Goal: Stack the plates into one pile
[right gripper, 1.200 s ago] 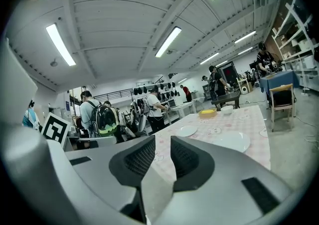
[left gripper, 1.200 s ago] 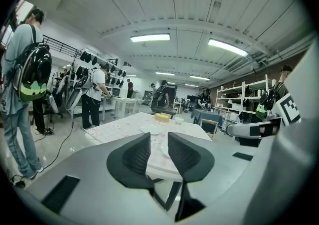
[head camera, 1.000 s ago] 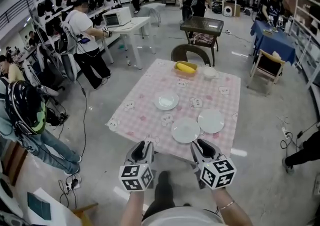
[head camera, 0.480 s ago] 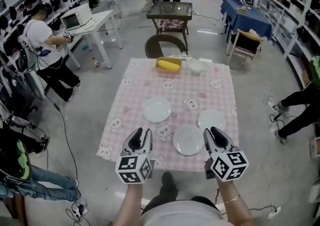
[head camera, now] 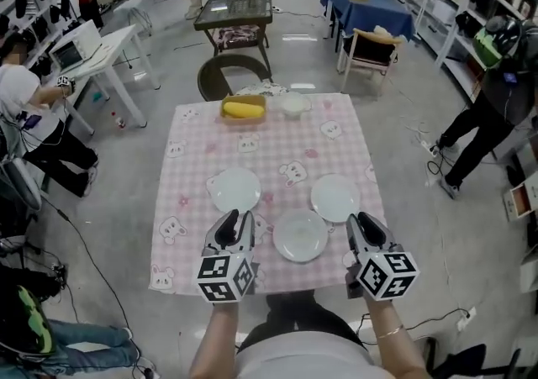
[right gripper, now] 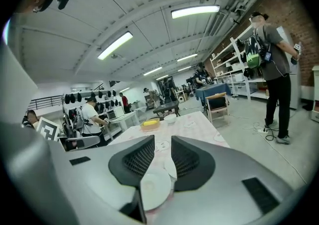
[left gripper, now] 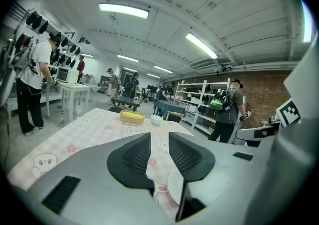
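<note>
Three white plates lie on the pink checked tablecloth [head camera: 277, 146]: one at left [head camera: 235, 189], one near the front edge [head camera: 300, 235], one at right [head camera: 334, 197]. My left gripper [head camera: 233, 222] hovers over the front edge, just left of the near plate, open and empty. My right gripper [head camera: 364, 224] is at the front right corner, below the right plate, also open and empty. In the left gripper view the jaws [left gripper: 159, 141] stand apart, with a plate [left gripper: 175, 189] showing below them. In the right gripper view the gripper [right gripper: 163, 145] frames the near plate [right gripper: 154, 189] and a second plate [right gripper: 171, 166].
A basket with a yellow thing [head camera: 243, 108] and a small white bowl [head camera: 293, 103] sit at the table's far edge. A dark chair [head camera: 231, 75] stands behind it. People stand at left [head camera: 25, 108] and right [head camera: 487, 108]; cables lie on the floor.
The table has come closer and now lies squarely ahead. Both grippers have swung round and moved forward to its front edge, on either side of the near plate. The plates have not moved.
</note>
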Tool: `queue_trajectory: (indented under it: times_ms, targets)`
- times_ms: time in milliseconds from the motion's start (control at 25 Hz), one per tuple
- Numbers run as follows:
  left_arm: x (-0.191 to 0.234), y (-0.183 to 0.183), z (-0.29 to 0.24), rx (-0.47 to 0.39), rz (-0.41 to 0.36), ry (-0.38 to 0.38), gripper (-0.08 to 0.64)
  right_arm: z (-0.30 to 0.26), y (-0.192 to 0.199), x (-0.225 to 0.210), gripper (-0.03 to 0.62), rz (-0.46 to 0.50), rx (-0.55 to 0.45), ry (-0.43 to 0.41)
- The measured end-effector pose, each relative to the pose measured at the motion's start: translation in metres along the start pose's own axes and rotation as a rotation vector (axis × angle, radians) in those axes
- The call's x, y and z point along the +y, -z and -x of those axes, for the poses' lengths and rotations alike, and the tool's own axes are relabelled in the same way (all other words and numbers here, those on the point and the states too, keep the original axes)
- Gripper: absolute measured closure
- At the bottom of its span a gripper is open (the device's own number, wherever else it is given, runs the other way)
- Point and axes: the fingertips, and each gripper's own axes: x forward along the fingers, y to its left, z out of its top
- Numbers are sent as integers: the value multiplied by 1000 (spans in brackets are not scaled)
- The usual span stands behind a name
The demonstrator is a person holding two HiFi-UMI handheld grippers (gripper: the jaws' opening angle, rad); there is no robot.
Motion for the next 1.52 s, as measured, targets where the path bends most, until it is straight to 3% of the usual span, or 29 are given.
queue_trajectory:
  times_ms: [400, 800, 1200, 1520]
  targets:
    - [-18, 35, -44, 118, 9, 50, 437, -13, 36, -23, 499, -43, 68, 26]
    - [-26, 112, -73, 354, -43, 75, 436, -34, 86, -27, 491, -56, 185, 21]
    - [-30, 156, -81, 542, -34, 73, 433, -35, 97, -25, 491, -63, 224, 32]
    - [-33, 169, -86, 601, -25, 61, 446, -38, 109, -28, 485, -53, 265, 36]
